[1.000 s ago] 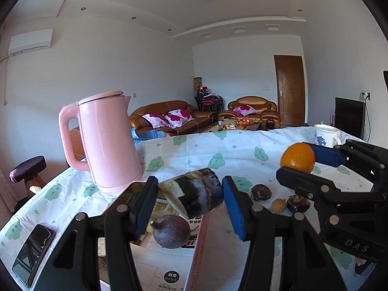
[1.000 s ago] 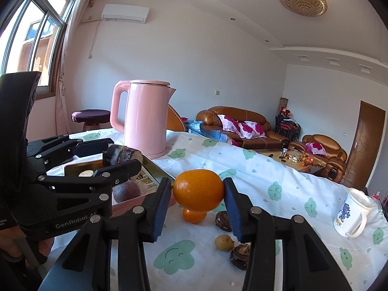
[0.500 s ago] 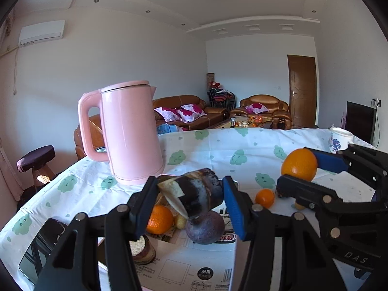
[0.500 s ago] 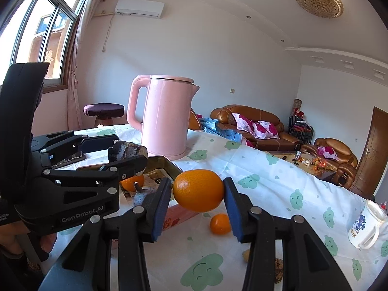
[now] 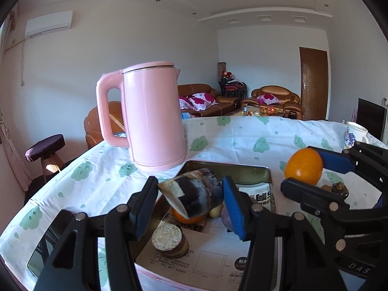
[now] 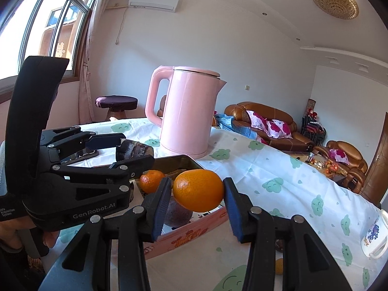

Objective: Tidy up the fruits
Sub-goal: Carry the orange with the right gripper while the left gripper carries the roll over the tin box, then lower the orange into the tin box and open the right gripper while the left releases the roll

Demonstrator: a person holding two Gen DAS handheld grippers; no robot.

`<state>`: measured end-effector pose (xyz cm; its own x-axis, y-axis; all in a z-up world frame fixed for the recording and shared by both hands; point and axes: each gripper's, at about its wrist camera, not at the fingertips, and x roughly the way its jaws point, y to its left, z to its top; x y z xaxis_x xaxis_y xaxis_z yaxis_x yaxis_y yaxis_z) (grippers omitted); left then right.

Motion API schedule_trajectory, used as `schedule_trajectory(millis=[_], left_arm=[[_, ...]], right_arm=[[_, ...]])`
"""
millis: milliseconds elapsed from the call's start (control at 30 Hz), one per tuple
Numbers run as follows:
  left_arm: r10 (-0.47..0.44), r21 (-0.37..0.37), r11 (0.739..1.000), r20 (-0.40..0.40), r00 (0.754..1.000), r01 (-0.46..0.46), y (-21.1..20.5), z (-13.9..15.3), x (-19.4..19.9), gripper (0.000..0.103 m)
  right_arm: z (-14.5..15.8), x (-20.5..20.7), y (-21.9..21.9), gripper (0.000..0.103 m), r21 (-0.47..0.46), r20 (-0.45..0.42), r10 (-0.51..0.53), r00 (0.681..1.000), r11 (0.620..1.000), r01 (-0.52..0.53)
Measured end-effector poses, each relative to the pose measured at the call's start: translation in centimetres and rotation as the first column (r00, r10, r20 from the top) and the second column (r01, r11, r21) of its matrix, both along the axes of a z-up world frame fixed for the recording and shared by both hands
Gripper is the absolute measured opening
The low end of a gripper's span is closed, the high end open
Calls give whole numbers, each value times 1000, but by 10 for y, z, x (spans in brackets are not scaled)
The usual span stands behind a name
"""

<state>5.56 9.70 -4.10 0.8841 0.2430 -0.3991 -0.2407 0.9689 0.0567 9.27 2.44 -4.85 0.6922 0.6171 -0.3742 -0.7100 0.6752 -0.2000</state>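
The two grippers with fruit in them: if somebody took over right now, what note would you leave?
Left gripper: shut on a dark sugarcane piece, over the box.
Right gripper: shut on an orange, beside the box's near edge.
Done: a small orange, a purple fruit and a cut cane piece lie in the box.
Left: drop both in; collect the loose fruit on the tablecloth.

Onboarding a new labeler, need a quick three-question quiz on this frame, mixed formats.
1. True or false: the right gripper holds an orange.
2. What does the left gripper hold? A) a mug B) a dark sugarcane piece C) a phone
3. Fill in: behind the box stands a pink ____.

Key:
1. True.
2. B, the dark sugarcane piece.
3. Kettle.
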Motion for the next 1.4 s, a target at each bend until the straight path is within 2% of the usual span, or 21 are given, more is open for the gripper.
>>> schedule_trajectory(millis=[733,1067,1400], left_arm=[[14,7,1000,-91,996,-14,17,-11,5,56],[13,22,1000,-147,989,-10,19,-16,11,56],[-1,20,1000,-174,985,4,20,-18,14,56]], right_arm=[[-19,2,30,46,-55,-60,39,997,998,-43],[-24,8,37,46,-91,-115,54,992,994,-65],[-35,3,54,46,-198,-114,68,991,976,-90]])
